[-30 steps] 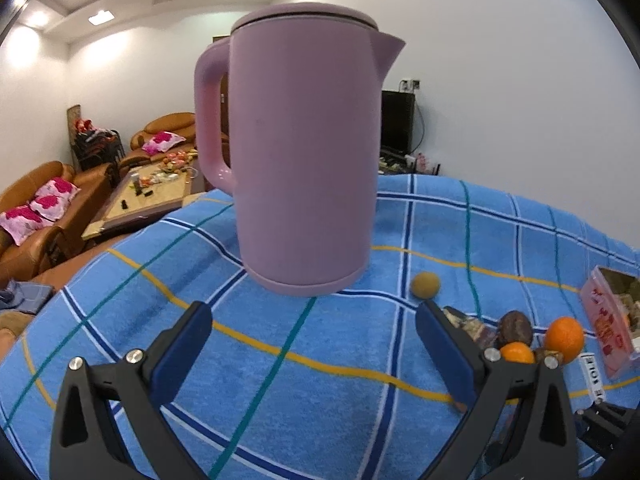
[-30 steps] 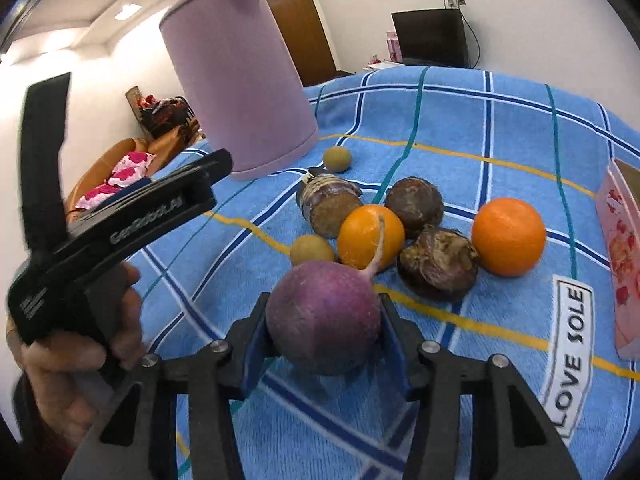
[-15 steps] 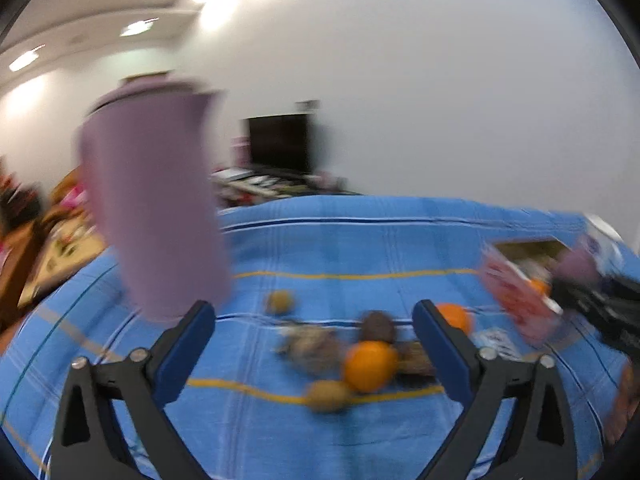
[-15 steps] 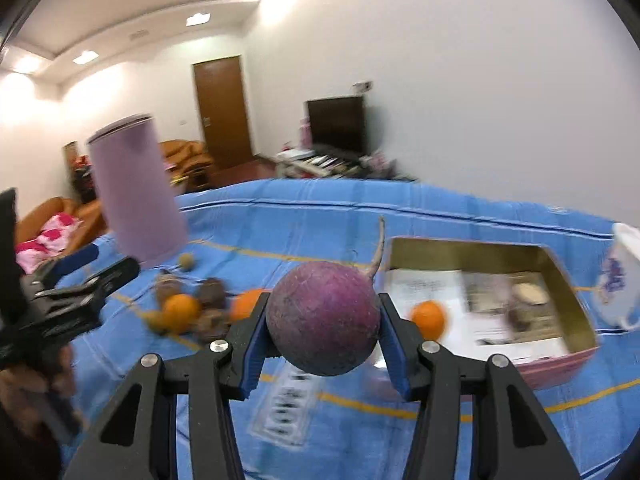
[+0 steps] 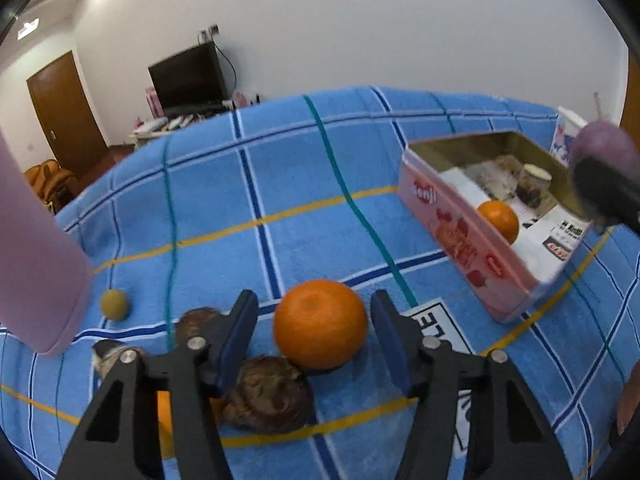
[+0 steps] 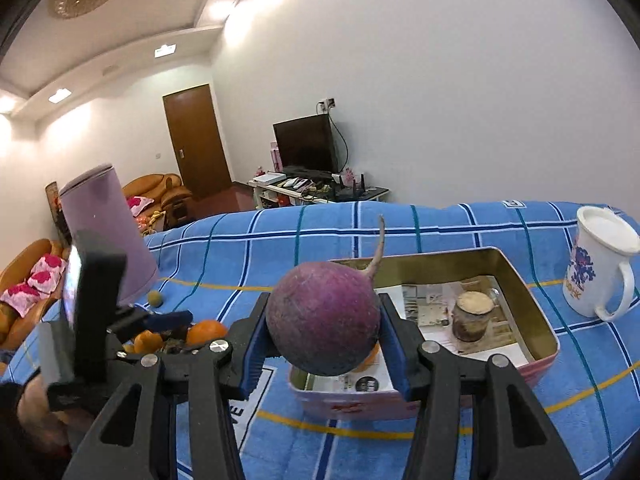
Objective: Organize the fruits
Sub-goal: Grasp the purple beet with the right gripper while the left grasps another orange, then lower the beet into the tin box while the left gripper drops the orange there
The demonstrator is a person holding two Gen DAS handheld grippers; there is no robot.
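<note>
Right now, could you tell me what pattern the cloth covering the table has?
The cloth is blue with dark blue, teal and yellow check lines, clearest in the left wrist view.

Light: your room was bright, lit by ceiling lights (image 6: 165, 50) glaring on the wall | Blur: your left view smeared the radish (image 5: 604, 151) and pink kettle (image 5: 36, 264) | Distortion: fisheye bent edges, dark corners.

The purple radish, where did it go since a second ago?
The right gripper carried the purple radish from the fruit pile up over the pink tin. The left gripper swung from the kettle to straddle an orange, open. The radish stayed clamped.
</note>
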